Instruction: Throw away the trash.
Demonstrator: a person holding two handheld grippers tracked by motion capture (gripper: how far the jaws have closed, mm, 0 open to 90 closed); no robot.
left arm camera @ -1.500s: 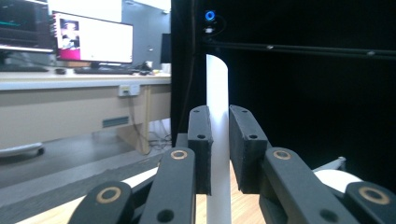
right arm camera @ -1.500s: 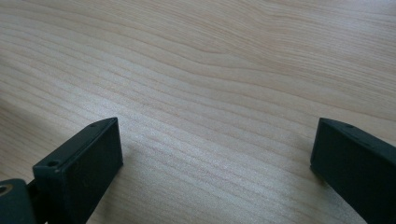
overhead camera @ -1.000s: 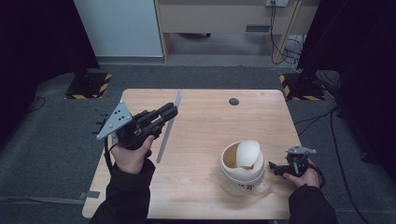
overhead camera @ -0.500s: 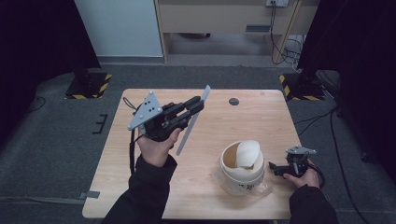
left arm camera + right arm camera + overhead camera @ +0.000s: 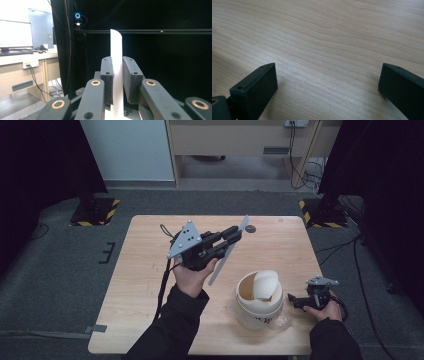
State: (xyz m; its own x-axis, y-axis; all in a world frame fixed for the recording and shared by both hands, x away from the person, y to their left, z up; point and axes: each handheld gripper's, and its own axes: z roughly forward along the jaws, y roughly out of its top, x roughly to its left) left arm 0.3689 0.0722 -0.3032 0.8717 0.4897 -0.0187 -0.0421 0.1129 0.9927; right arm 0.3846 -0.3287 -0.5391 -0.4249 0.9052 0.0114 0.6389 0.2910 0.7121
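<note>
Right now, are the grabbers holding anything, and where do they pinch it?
The left gripper pinches a long flat white strip partway along its length, both ends sticking out. The right gripper is open over the table, holding nothing.

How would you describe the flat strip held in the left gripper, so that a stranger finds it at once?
Start at the wooden table. Above its middle, the left gripper clamps a long, thin, pale strip. Unlike the round white bucket nearby, it is flat, narrow, and lifted off the table.
</note>
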